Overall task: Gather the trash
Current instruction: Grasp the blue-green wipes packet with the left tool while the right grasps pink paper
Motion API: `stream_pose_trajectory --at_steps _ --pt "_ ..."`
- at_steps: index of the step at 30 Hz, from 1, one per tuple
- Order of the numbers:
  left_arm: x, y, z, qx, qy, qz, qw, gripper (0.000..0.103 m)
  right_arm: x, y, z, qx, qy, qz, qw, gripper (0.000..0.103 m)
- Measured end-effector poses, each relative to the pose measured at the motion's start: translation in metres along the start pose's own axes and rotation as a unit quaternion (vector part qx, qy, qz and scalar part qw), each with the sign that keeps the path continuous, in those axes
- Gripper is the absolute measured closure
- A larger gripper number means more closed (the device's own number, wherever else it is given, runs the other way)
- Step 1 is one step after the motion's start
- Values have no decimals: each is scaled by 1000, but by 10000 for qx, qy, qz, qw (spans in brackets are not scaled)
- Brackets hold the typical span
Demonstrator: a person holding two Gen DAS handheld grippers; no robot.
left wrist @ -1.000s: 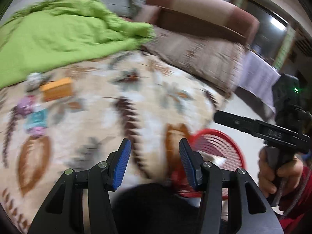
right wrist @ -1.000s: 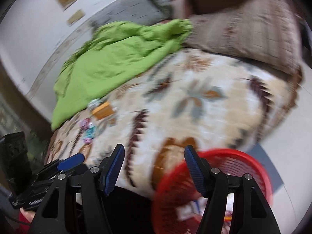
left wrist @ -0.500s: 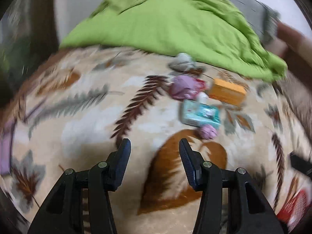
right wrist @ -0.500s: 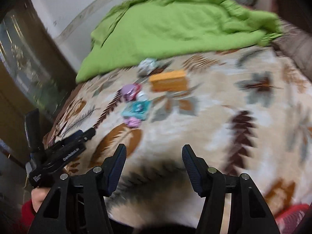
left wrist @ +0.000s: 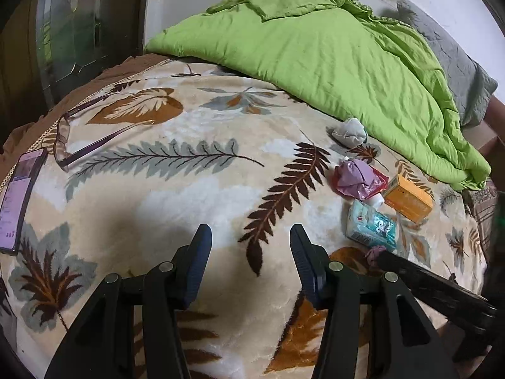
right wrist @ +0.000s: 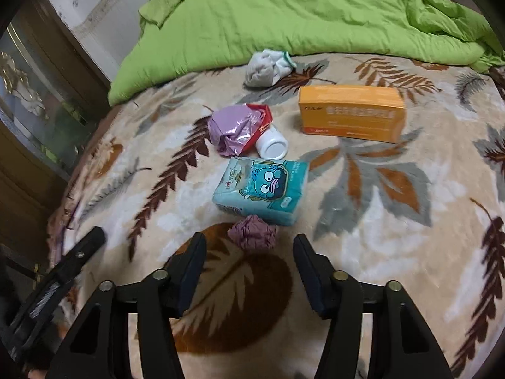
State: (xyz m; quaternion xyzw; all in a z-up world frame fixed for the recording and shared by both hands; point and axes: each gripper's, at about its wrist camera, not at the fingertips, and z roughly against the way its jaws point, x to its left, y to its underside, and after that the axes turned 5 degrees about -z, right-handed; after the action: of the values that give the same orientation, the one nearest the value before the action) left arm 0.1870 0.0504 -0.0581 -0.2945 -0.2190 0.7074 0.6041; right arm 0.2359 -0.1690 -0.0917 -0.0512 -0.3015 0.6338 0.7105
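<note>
Left wrist view: the left gripper [left wrist: 249,254] hangs over the bed [left wrist: 176,195], jaws released and empty, the trash off to its right by the green quilt [left wrist: 331,47]. Right wrist view: the right gripper [right wrist: 249,263] has its jaws closing, gripping nothing, with the purple wad [right wrist: 252,232] just ahead, touching the tissue pack [right wrist: 262,188]; the orange box [right wrist: 350,113] lies beyond

Left wrist view: looks forward and downward along the left gripper [left wrist: 251,246] onto a leaf-patterned blanket [left wrist: 176,195]; litter lies ahead and to its right, well off; the right gripper's finger enters at lower right.

Right wrist view: looks forward and downward along the right gripper [right wrist: 249,257], nearer to the litter, with a crumpled purple wad [right wrist: 252,236] just ahead of the fingertips; the left gripper's finger enters at lower left.

Shared: teal tissue pack [left wrist: 371,225] [right wrist: 262,191], orange box [left wrist: 408,202] [right wrist: 352,112], green quilt [left wrist: 315,47] [right wrist: 284,9].
</note>
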Motion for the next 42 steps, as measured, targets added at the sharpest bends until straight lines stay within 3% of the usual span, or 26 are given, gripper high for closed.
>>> stream_pose_trajectory --at_steps 3,8,12,15,18,20,22,24,27,29,30,31,33,35,39,42 --pt "-5 -1 -1 30 132 -78 9999 53 -2 1 -13 158 6 -28 9999 70" --pt "-26 -7 -11 309 898 -390 9947 53 -14 7 11 -190 -178 -164 9995 72" --pt "-51 -24 -38 857 1892 -668 9759 53 -29 22 58 -808 -148 -409 9958 72" --pt "-76 -39 -72 1239 2262 -1006 9609 53 -39 37 83 -1089 -151 -547 9924 72" --pt "-88 -50 -100 1420 2455 -1073 9529 53 -53 46 97 -1196 -344 -825 9888 72" --pt "-92 -56 -115 1349 2114 -1098 9618 53 -58 47 103 -1313 -420 -943 9860 72" --pt "-93 -57 -127 1373 2165 -1038 9610 53 -63 46 101 -1289 -492 -1062 9847 72" --pt "-95 -52 -131 1512 2475 -981 9520 53 -66 45 99 -1266 -573 -1138 9837 72" --pt "-103 -36 -121 1727 2787 -1346 9351 53 -71 45 101 -1358 -644 -1277 9804 72" --pt "-109 -23 -103 1855 3085 -1667 9179 53 -76 47 107 -1478 -624 -1396 9771 72" --pt "-111 -14 -92 1974 3325 -1844 9036 53 -79 49 111 -1568 -591 -1429 9755 72" --pt "-113 -7 -81 2020 3440 -1987 8952 53 -81 50 115 -1640 -555 -1436 9744 72" --pt "-114 -1 -58 1853 3511 -2323 8879 52 -87 54 122 -1730 -555 -1526 9714 72" --pt "-116 -4 -45 1618 3337 -2446 8959 50 -92 54 124 -1752 -574 -1641 9691 72" --pt "-124 -26 -44 1285 2819 -2296 9226 29 -91 53 124 -1743 -536 -1624 9697 72" --pt "-142 -31 -56 1457 2886 -2332 9171 29 -92 53 124 -1759 -534 -1621 9695 72"
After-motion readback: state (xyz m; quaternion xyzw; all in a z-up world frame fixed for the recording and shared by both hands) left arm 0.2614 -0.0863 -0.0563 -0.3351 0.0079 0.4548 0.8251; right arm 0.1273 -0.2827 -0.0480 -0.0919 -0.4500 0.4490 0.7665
